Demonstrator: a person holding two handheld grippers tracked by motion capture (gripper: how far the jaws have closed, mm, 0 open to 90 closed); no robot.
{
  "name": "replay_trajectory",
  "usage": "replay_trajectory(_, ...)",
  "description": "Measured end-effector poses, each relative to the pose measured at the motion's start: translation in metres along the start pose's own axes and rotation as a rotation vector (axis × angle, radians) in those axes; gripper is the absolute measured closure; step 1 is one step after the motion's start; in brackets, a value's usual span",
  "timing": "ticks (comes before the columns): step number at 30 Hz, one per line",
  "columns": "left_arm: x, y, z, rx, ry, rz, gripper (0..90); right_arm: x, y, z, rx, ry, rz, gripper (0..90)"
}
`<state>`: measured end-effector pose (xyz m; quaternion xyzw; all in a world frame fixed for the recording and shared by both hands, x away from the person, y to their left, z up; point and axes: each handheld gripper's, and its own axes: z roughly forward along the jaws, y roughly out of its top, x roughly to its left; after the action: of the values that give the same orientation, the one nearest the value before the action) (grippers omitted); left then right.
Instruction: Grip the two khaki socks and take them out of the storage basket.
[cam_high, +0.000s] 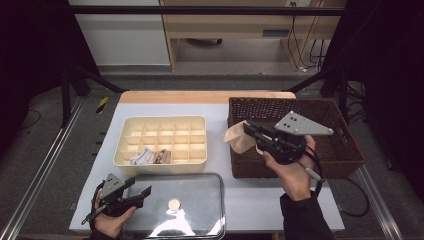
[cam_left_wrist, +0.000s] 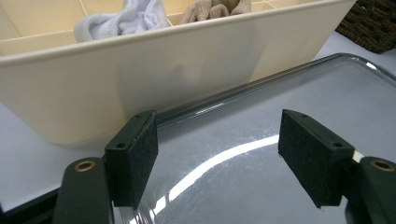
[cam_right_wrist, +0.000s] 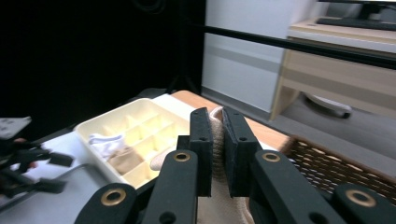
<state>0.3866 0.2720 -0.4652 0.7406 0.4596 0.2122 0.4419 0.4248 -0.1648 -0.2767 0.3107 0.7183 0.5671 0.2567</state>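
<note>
Right now, your right gripper (cam_high: 248, 131): jaws clamped on a beige sock (cam_high: 238, 139), held in the air over the left edge of the wicker basket (cam_high: 345, 160).
Your left gripper (cam_high: 141, 194): jaws spread wide, holding nothing, poised over the clear lid (cam_high: 200, 200) just beside the cream organizer tray (cam_high: 165, 167).
Beige sock: soft, crumpled, hanging from the pads.
Count: two bundles in the tray's near row, a white sock (cam_high: 142, 157) and a tan sock (cam_high: 162, 156), side by side; one sock in your grip.
</note>
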Motion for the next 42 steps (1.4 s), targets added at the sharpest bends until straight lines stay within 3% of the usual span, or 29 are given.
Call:
replay_trajectory(6,0.0,0.0,0.0,0.002,-0.001,0.002,28.5,0.025,-0.005,0.008,0.017,0.083,-0.023,83.6)
replay_trajectory(12,0.0,0.0,0.0,0.0,-0.003,0.001,28.5,0.046,-0.022,0.015,0.061,0.161,-0.018,83.4)
replay_trajectory(19,0.0,0.0,0.0,0.001,-0.003,-0.002,28.6,0.058,-0.054,0.027,0.136,0.218,0.004,83.5)
replay_trajectory(25,0.0,0.0,0.0,0.002,-0.003,-0.001,28.6,0.064,-0.096,0.036,0.222,0.256,0.054,83.4)
replay_trajectory(30,-0.001,0.0,0.0,0.004,-0.003,-0.001,28.6,0.062,-0.129,0.038,0.275,0.263,0.104,83.3)
replay_trajectory(35,-0.001,0.0,0.0,0.007,-0.002,0.0,28.6,0.056,-0.156,0.035,0.319,0.242,0.144,83.0)
replay_trajectory(42,-0.001,0.0,0.001,0.011,-0.004,0.003,28.6,0.051,-0.18,0.037,0.383,0.186,0.133,81.0)
